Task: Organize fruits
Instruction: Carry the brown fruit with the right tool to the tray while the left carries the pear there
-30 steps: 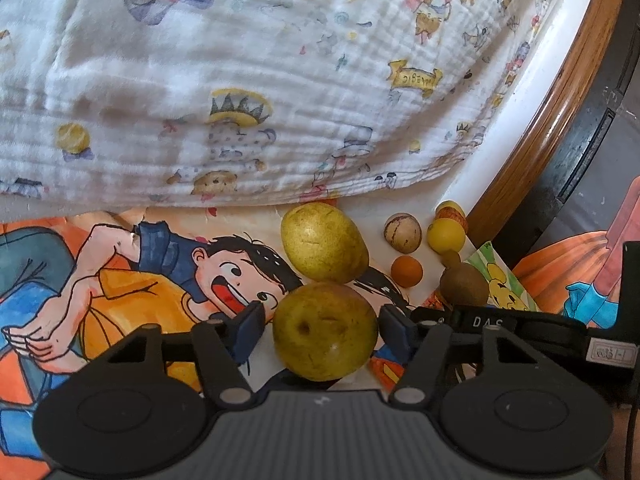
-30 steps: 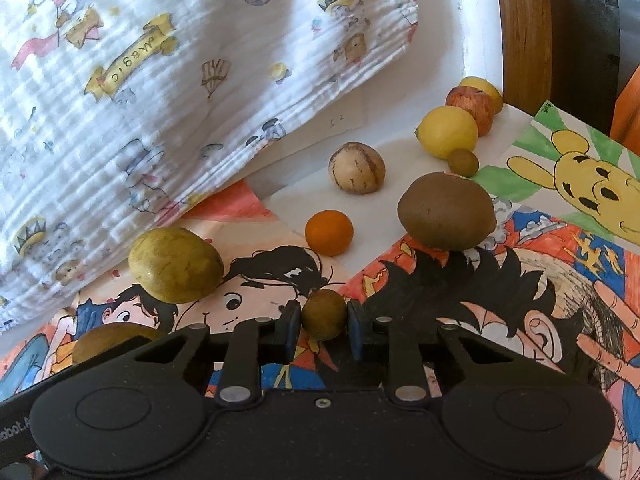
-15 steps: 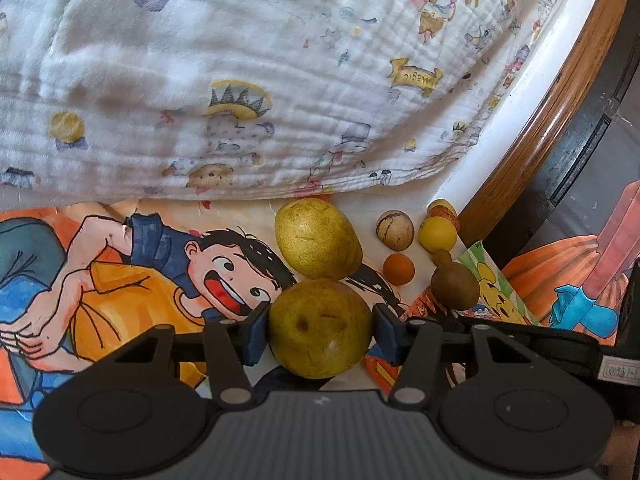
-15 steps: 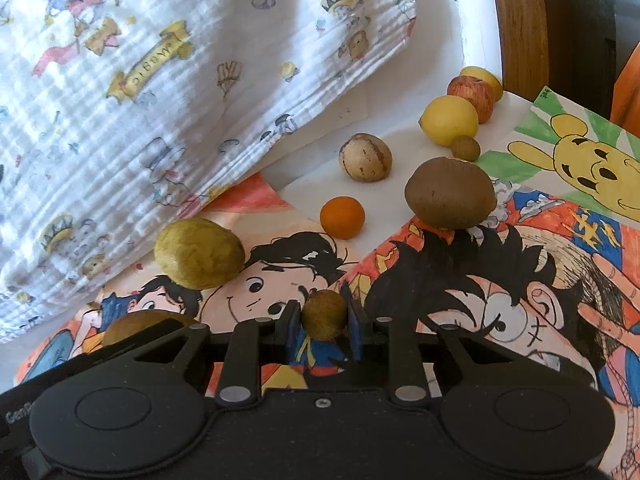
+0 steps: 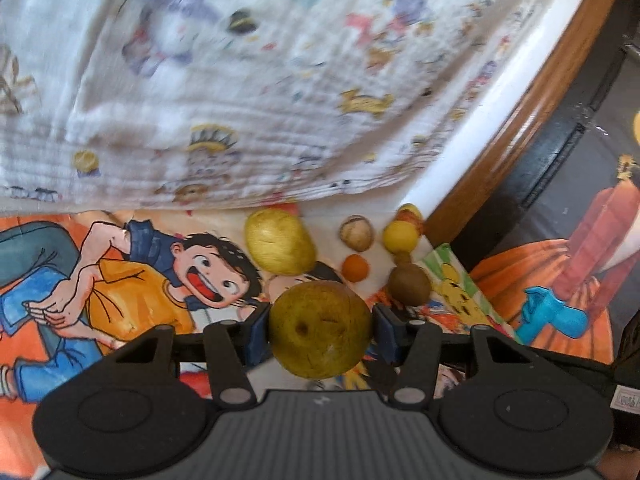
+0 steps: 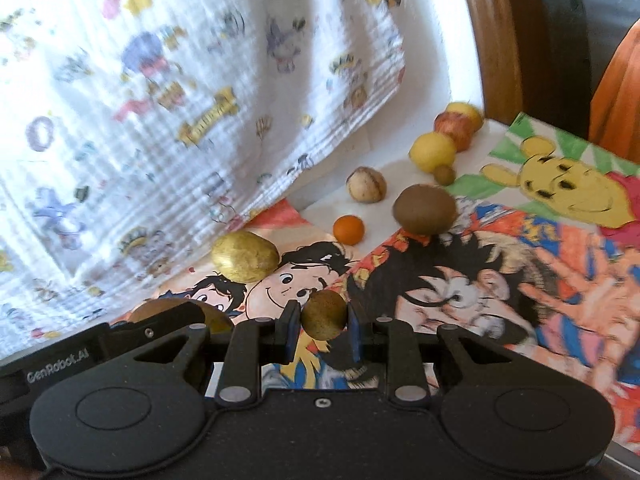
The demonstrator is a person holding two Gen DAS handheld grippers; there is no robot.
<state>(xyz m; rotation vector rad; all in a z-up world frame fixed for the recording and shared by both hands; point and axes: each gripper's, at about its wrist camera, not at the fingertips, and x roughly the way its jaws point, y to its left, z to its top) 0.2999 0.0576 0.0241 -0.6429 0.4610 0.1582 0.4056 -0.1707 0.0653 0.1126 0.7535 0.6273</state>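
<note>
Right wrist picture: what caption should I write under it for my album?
The right gripper holds a small brown fruit above cartoon posters, with more fruit lined up behind.

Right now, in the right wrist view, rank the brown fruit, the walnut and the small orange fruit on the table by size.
1. Brown fruit, clearly largest.
2. Walnut.
3. Small orange fruit, a little smaller than the walnut though nearer the camera, so that order looks safe.
</note>
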